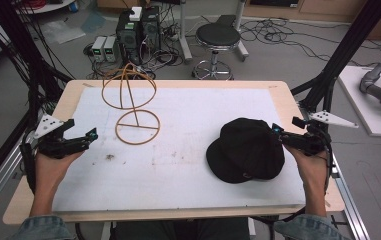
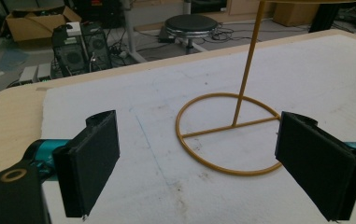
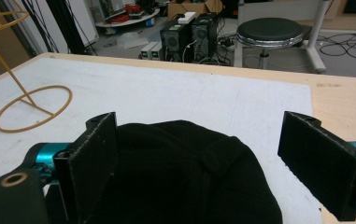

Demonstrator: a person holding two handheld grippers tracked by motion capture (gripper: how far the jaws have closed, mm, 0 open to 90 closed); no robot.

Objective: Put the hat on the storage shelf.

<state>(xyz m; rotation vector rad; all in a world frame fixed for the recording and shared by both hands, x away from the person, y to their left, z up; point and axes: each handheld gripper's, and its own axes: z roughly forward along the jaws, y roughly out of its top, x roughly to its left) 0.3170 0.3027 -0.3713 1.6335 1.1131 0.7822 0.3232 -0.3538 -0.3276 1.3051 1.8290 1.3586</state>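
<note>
Right gripper (image 1: pixel 278 131), a black two-jaw tool with teal fittings, sits at the right middle of the high view with its jaws spread wide and nothing clamped; in the right gripper view the jaws stand far apart at either side of the lower frame, and the black fabric cap (image 3: pixel 185 172) lies between and ahead of them, close against the left pad, though contact cannot be confirmed. In the high view the cap (image 1: pixel 246 149) rests crown up at the lower right of the white foam sheet (image 1: pixel 193 115), just beside the right gripper's tips. The right hand (image 1: pixel 312 162) grips the tool from below, forearm entering from the bottom right edge in a blue denim sleeve, tool pointing toward frame left. Left gripper (image 1: pixel 85 135), of the same build, lies at the left middle of the high view, jaws also wide apart and empty, as the left gripper view confirms. The left hand (image 1: pixel 53 165) holds it level, pointing toward frame right. Ahead of it, well apart, stands the gold wire hat stand (image 1: pixel 133 102) with a ring base and a domed wire top; its ring base (image 2: pixel 227 135) sits between the jaws in the left gripper view, farther off. Nothing lies between cap and stand. The sheet covers a pale wooden table (image 1: pixel 68 100). Beyond it, at upper centre, stand a black round stool (image 1: pixel 217 37) and black computer towers (image 1: pixel 137 30) amid floor cables.
</note>
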